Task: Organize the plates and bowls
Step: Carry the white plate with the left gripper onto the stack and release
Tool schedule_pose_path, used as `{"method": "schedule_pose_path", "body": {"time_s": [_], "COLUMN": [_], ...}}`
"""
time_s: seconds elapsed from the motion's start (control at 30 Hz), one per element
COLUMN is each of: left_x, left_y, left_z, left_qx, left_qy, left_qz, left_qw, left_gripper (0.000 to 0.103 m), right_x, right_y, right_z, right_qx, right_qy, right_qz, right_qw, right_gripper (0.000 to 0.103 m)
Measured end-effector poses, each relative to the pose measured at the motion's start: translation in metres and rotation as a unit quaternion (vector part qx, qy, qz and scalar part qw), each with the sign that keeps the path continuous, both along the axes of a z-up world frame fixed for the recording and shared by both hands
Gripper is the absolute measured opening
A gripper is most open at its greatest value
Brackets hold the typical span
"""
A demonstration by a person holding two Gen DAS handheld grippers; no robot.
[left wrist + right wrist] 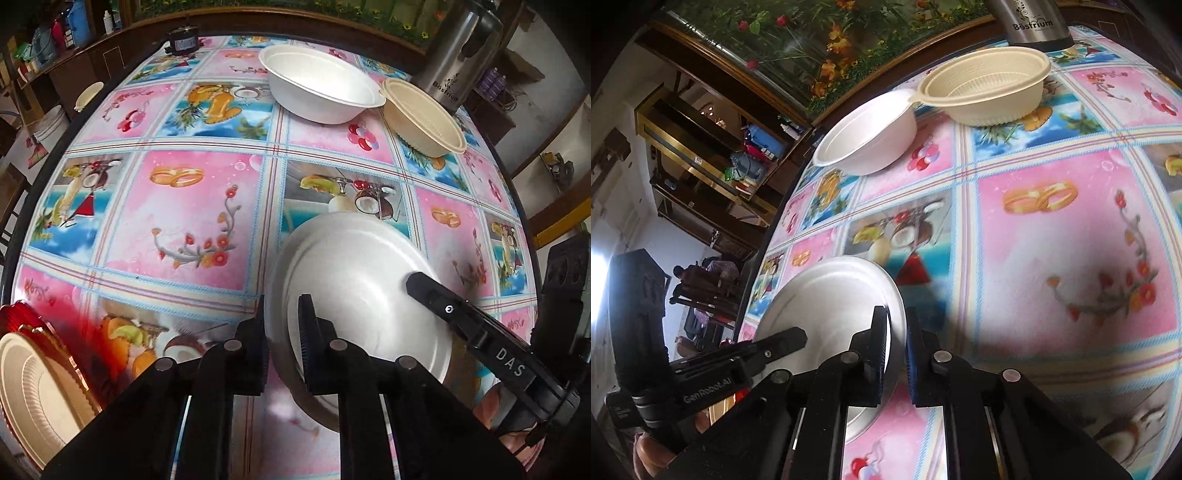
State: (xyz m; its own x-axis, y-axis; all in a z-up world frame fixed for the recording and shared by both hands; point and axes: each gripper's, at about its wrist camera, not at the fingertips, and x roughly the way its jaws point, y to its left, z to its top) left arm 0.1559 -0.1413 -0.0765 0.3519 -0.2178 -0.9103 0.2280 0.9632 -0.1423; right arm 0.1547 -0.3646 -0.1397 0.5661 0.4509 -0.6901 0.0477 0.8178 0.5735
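Note:
A white plate (354, 280) is held tilted above the table by both grippers. My left gripper (282, 332) is shut on its left rim. My right gripper (897, 343) is shut on its other rim, and the plate shows there too (827, 295). The right gripper also reaches in over the plate in the left wrist view (461, 317). A white bowl (317, 85) and a cream bowl (424, 118) stand at the far side of the table; both show in the right wrist view, white (868, 140) and cream (990, 85). A cream plate (33, 391) lies on a red plate (22, 317) at the near left.
A steel flask (461, 48) stands behind the cream bowl. A small dark jar (183, 40) sits at the far left table edge. The table has a colourful patterned cloth (184, 214). Shelves and clutter lie beyond the table.

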Motion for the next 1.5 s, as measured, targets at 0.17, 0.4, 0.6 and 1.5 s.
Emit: {"method": "schedule_pose_path", "body": {"time_s": [0.17, 0.4, 0.6, 1.5], "left_x": [-0.020, -0.054, -0.077, -0.096], "left_y": [0.028, 0.097, 0.163, 0.252], "left_z": [0.016, 0.052, 0.066, 0.040], "left_qx": [0.002, 0.002, -0.001, 0.089], "left_qy": [-0.029, -0.087, -0.112, -0.146], "left_qz": [0.005, 0.036, 0.082, 0.212], "left_qw": [0.9996, 0.9956, 0.9903, 0.9623], "left_gripper": [0.011, 0.012, 0.012, 0.072], "right_x": [-0.017, -0.035, -0.044, -0.080], "right_y": [0.021, 0.082, 0.147, 0.234], "right_z": [0.007, 0.026, 0.057, 0.074], "right_qx": [0.012, 0.034, 0.024, -0.157], "right_qy": [-0.019, -0.048, -0.087, -0.219], "right_qz": [0.008, 0.040, 0.084, 0.125], "right_qw": [1.000, 0.997, 0.992, 0.955], "right_gripper": [0.009, 0.009, 0.009, 0.069]}}
